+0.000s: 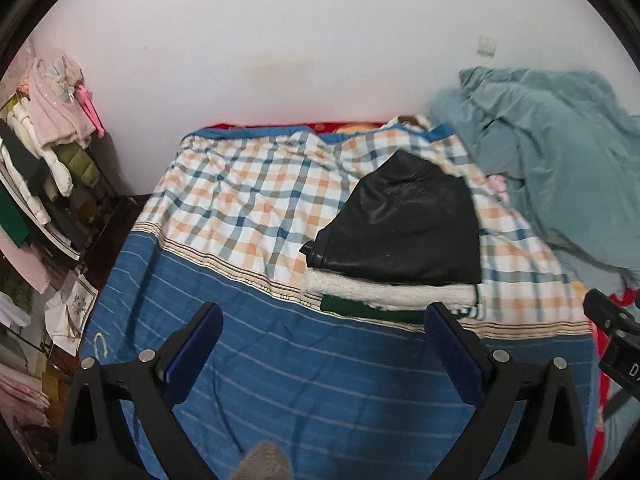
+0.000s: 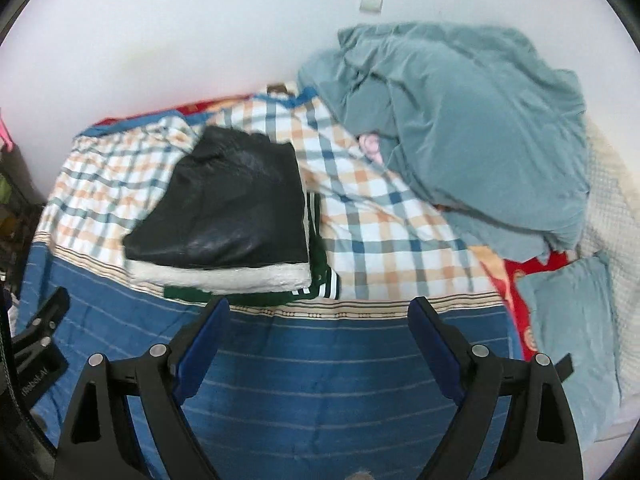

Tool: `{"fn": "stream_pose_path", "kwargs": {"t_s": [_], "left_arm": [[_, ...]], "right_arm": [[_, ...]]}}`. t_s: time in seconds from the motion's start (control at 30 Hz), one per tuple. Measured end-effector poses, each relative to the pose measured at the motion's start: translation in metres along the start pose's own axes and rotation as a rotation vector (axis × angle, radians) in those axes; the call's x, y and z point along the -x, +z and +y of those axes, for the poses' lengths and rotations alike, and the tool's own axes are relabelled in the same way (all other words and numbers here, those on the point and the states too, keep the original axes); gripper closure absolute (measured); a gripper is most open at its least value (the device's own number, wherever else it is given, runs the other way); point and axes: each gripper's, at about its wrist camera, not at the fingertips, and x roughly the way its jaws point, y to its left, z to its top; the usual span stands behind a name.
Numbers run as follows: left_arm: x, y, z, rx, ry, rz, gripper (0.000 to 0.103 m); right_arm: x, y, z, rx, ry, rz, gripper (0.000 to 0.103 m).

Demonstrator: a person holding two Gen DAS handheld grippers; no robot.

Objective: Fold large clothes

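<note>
A folded black leather jacket (image 1: 404,224) with a white fleece lining edge (image 1: 384,289) lies on top of a folded green garment (image 1: 360,307) on the bed. The stack also shows in the right wrist view, with the black jacket (image 2: 224,212) above the green garment (image 2: 320,276). My left gripper (image 1: 324,316) is open and empty, above the blue striped sheet (image 1: 304,380), in front of the stack. My right gripper (image 2: 320,312) is open and empty, just in front of the stack's right corner. Part of the right gripper shows at the right edge of the left wrist view (image 1: 612,328).
A checked sheet (image 1: 256,196) covers the far half of the bed. A crumpled teal quilt (image 2: 460,128) is heaped at the right against the white wall. A teal pillow (image 2: 572,332) lies on a red blanket (image 2: 516,292). A clothes rack (image 1: 44,152) stands left.
</note>
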Motion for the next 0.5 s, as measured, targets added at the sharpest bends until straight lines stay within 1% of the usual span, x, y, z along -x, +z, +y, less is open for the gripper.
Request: {"fn": "stream_pose_path", "kwargs": {"t_s": [0.13,0.23,0.3,0.43,0.5], "left_arm": [[0.068,-0.007,0.007,-0.004,-0.011,-0.043,0.000],[0.111,-0.012,0.013,-0.003,-0.008,-0.079,0.000],[0.141,-0.016,0.017,0.006,-0.016,-0.096,0.000],[0.186,-0.023,0.021,0.006,-0.025,-0.131,0.000],[0.205,-0.028,0.024,0.011,-0.024,-0.149,0.000]], "right_arm": [[0.083,-0.011,-0.009,0.005,-0.006,-0.065,0.011],[0.141,-0.021,-0.017,0.007,-0.012,-0.112,0.011],[0.174,-0.029,-0.023,-0.001,-0.001,-0.128,0.011],[0.239,-0.047,-0.032,-0.005,0.014,-0.161,0.011],[0.263,-0.054,-0.037,-0.007,0.025,-0.174,0.011]]}}
